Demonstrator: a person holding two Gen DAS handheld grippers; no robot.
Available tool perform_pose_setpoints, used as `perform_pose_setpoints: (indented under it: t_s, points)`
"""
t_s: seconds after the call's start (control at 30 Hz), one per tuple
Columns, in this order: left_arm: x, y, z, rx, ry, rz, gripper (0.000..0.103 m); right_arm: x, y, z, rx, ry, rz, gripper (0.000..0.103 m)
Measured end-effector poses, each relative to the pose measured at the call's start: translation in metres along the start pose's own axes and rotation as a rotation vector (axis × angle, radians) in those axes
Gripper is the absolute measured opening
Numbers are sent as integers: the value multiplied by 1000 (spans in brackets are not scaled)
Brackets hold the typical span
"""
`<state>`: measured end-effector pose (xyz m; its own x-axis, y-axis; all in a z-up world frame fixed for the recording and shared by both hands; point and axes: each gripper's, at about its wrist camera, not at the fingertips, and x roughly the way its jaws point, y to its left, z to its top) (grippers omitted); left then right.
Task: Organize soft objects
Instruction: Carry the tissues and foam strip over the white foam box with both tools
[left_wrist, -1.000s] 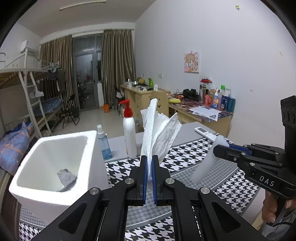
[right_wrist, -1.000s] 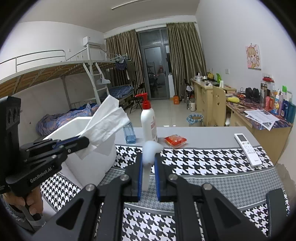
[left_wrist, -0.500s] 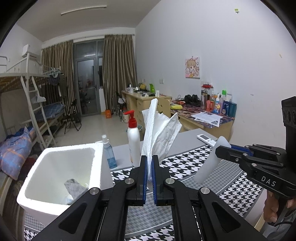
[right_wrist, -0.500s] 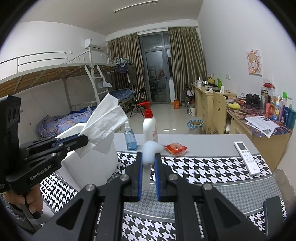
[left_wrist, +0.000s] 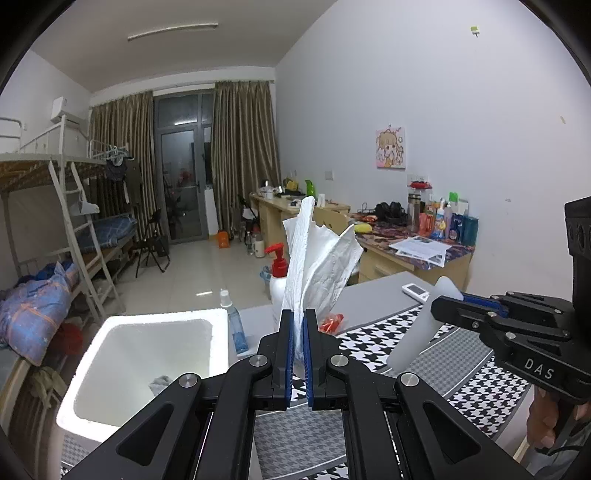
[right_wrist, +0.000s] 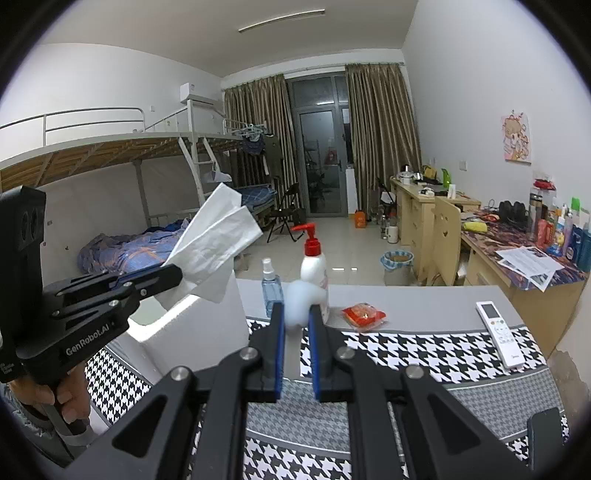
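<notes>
My left gripper (left_wrist: 299, 323) is shut on a crumpled white tissue (left_wrist: 317, 258) that stands up above its tips, held over the table to the right of a white foam box (left_wrist: 110, 332). A grey cloth (left_wrist: 160, 384) lies in the bottom of that box. My right gripper (right_wrist: 295, 319) is shut on a pale, soft white foam piece (right_wrist: 297, 299). The left wrist view shows that foam piece (left_wrist: 421, 332) slanting down from the right gripper (left_wrist: 443, 306). The right wrist view shows the left gripper (right_wrist: 170, 275) holding the tissue (right_wrist: 218, 240) above the box's rim (right_wrist: 192, 325).
A white pump bottle with a red top (right_wrist: 314, 269), a small blue spray bottle (right_wrist: 270, 286), a red packet (right_wrist: 364, 314) and a white remote (right_wrist: 498, 332) sit on the grey table with its houndstooth mat (right_wrist: 406, 354). Desks line the right wall, and a bunk bed stands at the left.
My left gripper has lifted slightly with the tissue, so the foam box sits lower and smaller in its view. The right gripper has stayed put, holding the foam piece.
</notes>
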<state>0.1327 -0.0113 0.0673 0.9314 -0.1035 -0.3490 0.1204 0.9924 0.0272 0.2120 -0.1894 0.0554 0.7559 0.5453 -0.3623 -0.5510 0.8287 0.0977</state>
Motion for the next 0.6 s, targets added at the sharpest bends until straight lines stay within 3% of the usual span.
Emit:
perform_pose_setpoints:
  t_s: [0.6]
  points:
    - [-7, 26, 5, -44, -36, 68, 5, 10, 24, 15, -35, -22, 63, 15]
